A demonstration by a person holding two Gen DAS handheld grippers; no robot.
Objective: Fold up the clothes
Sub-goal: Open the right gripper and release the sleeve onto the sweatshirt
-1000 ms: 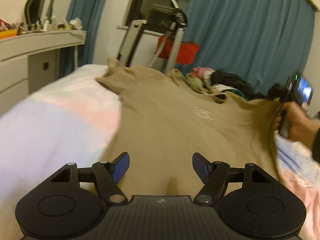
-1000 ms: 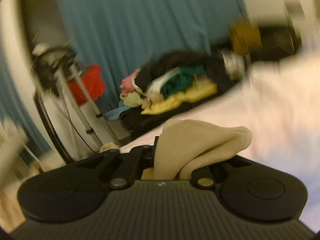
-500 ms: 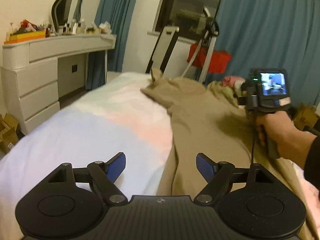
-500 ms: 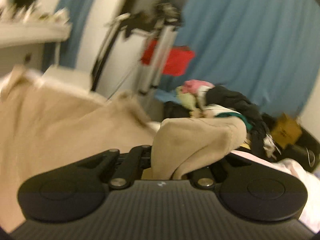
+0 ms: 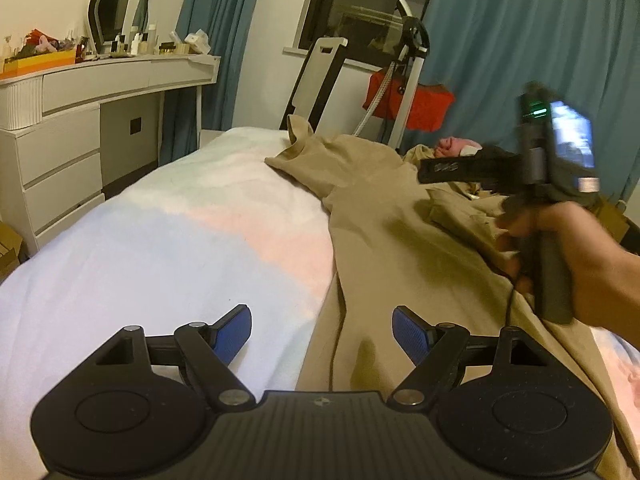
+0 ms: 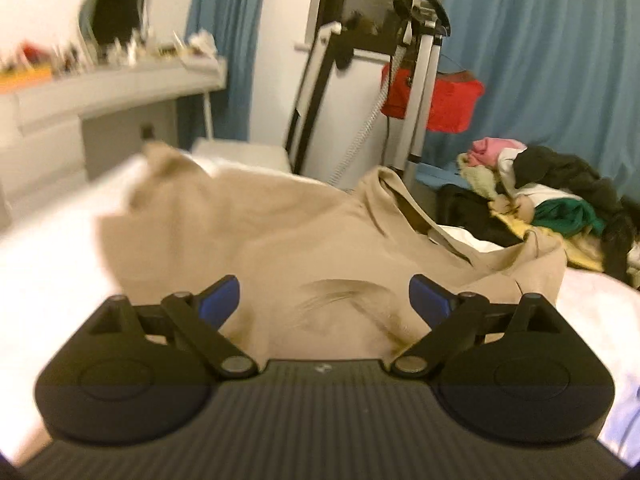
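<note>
A tan T-shirt (image 5: 384, 224) lies on the bed, its right side folded over toward the middle; it also shows in the right wrist view (image 6: 280, 248). My left gripper (image 5: 322, 330) is open and empty, low over the shirt's near left edge. My right gripper (image 6: 324, 300) is open and empty just above the shirt's folded part. In the left wrist view the right gripper's body (image 5: 552, 184) is held in a hand over the shirt's right side.
The bed (image 5: 160, 248) has a pastel sheet. A white dresser (image 5: 80, 120) stands at the left. A treadmill frame (image 5: 320, 76) with a red bag (image 5: 412, 104) stands behind the bed. A pile of other clothes (image 6: 552, 200) lies at the far right.
My right gripper carried the shirt's side leftward over the body, then opened and let it go. My left gripper drew back to the left.
</note>
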